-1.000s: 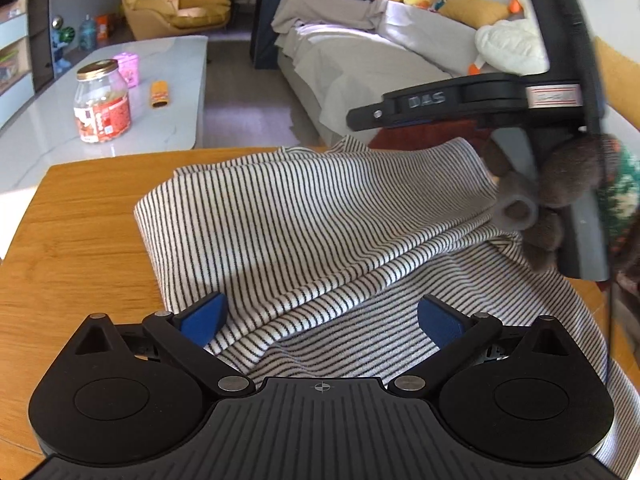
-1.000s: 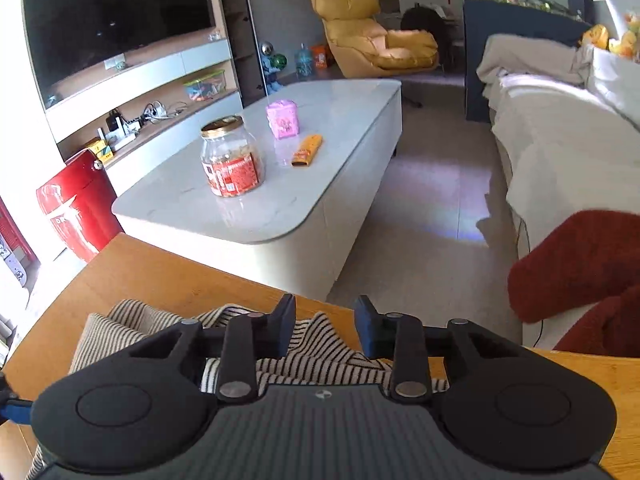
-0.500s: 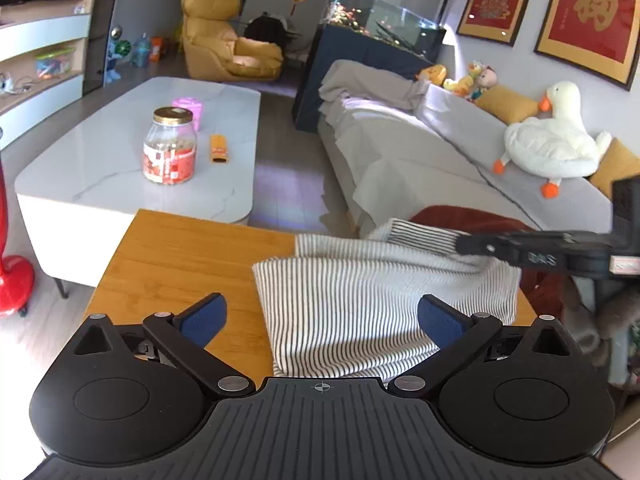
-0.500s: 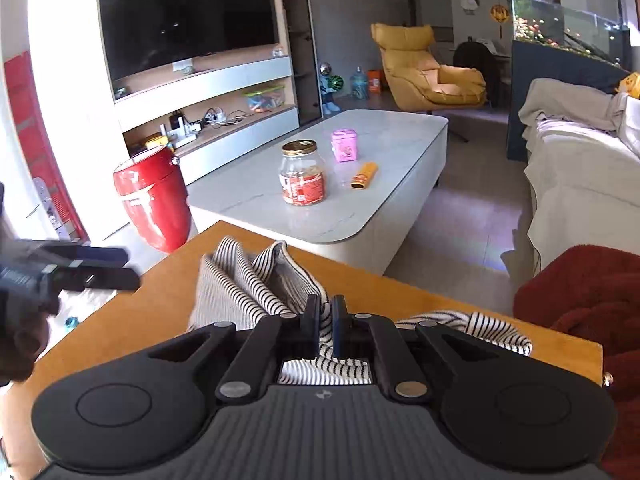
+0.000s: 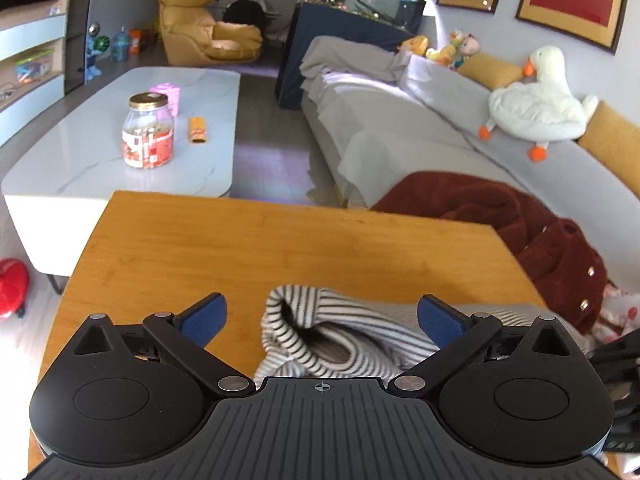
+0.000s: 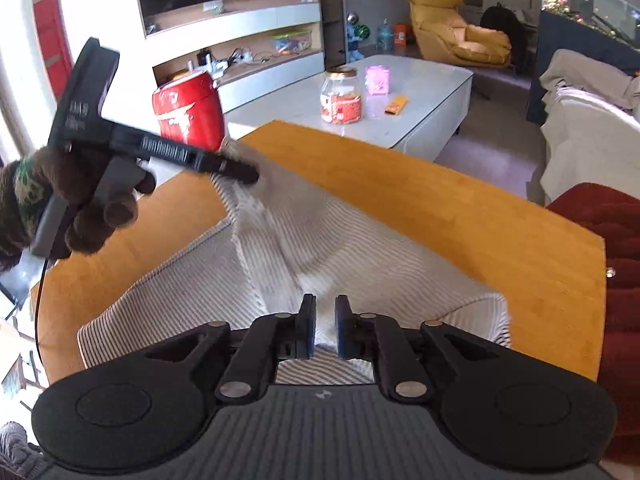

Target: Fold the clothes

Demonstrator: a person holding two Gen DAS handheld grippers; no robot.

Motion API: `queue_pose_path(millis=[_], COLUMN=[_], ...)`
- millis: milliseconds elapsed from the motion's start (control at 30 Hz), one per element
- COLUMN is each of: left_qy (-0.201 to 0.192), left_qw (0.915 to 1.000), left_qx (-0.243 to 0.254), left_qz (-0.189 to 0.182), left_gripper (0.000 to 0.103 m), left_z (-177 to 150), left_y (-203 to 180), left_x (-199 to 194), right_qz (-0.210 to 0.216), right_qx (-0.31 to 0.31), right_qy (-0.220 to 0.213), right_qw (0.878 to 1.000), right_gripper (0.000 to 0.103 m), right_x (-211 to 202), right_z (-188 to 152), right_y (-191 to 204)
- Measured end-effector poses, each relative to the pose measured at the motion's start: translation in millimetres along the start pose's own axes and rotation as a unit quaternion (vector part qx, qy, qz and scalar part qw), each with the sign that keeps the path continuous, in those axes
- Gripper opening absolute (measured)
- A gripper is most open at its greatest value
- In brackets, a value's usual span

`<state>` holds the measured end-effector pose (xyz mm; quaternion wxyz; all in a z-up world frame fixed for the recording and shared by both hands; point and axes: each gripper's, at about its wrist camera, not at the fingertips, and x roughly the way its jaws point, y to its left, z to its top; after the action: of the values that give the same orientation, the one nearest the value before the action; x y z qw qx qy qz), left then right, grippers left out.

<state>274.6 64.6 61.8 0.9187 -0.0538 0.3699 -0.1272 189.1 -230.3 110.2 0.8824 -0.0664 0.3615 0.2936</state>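
While your right tool [image 6: 323, 330] sits at the bottom centre of its own view with the blue pads nearly together and striped fabric running up between them, it looks clamped on the near edge of the striped garment [image 6: 304, 256], though the narrow gap leaves the bite itself hard to confirm. From there the cloth spreads away toward the upper left of that frame, its long axis slanting from lower right to upper left across the wooden tabletop [image 6: 460, 208]. Your left tool [image 6: 240, 170] hangs over the far end of that ridge, so it is the nearer one to the free corner. Through the left wrist view, that tool [image 5: 322, 318] stands wide open and holds nothing, with a rolled hem of the garment lying between and just below the pads. Writing on the left tool's side is too blurred to read, and the red label on the jar [image 6: 341, 95] on the white coffee table is too small.
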Motion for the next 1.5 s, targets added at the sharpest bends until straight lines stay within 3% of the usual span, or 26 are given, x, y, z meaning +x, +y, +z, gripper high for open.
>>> queue_pose_path(millis=[33,100,200,333,433,567,600,633,700,767,867,1033,1200,1367,1500], left_qy=[0.014,0.039,0.050,0.033,0.035,0.056,0.061,0.067,0.065,0.056,0.041,0.016,0.015,0.029,0.039], left_qw=[0.9998,0.9987,0.9981,0.9978,0.9938,0.9934,0.9922,0.9908,0.9898,0.9902,0.9902,0.9910,0.9876,0.9872,0.9865], left_qx=[0.008,0.027,0.033,-0.022,-0.052,-0.064,-0.074,-0.084,-0.100,-0.106,-0.112,-0.086,-0.088,-0.122,-0.142], left_qz=[0.010,0.022,0.012,-0.052,-0.091,-0.078,-0.079,-0.081,-0.079,-0.072,-0.073,-0.101,-0.129,-0.098,-0.072], left_gripper=[0.103,0.103,0.103,0.103,0.103,0.100,0.098,0.089,0.084,0.051,0.034,0.028,0.032,0.085,0.090], left_z=[-5,-14,-22,-9,3,4,4,3,5,10,15,5,-16,-29,-30], left_y=[2,4,11,15,11,2,3,4,7,9,11,-3,-15,-12,-8], left_x=[3,8,2,-11,-5,25,33,40,49,49,41,-4,-35,-21,3], right_qz=[-0.011,-0.038,-0.066,-0.052,-0.031,0.003,0.008,0.008,0.002,0.000,0.010,0.026,0.022,-0.012,-0.027], right_qx=[0.016,0.058,0.121,0.209,0.261,0.288,0.282,0.262,0.226,0.205,0.175,0.150,0.175,0.183,0.189], right_qy=[-0.015,-0.040,-0.055,-0.027,0.001,0.038,0.043,0.046,0.045,0.030,0.003,-0.019,-0.006,0.022,0.025], right_qw=[1.000,0.997,0.989,0.976,0.965,0.957,0.958,0.964,0.973,0.978,0.984,0.988,0.984,0.983,0.981], right_gripper=[0.033,0.050,0.058,0.066,0.066,0.065,0.057,0.039,0.028,0.025,0.023,0.023,0.024,0.027,0.044], right_x=[-9,-23,-34,-20,-1,26,33,40,51,46,22,-16,-23,-5,4], right_z=[3,7,3,-15,-29,-42,-42,-37,-24,-8,3,-3,-31,-52,-60], right_y=[-7,-25,-50,-76,-84,-81,-79,-76,-72,-73,-74,-69,-65,-62,-63])
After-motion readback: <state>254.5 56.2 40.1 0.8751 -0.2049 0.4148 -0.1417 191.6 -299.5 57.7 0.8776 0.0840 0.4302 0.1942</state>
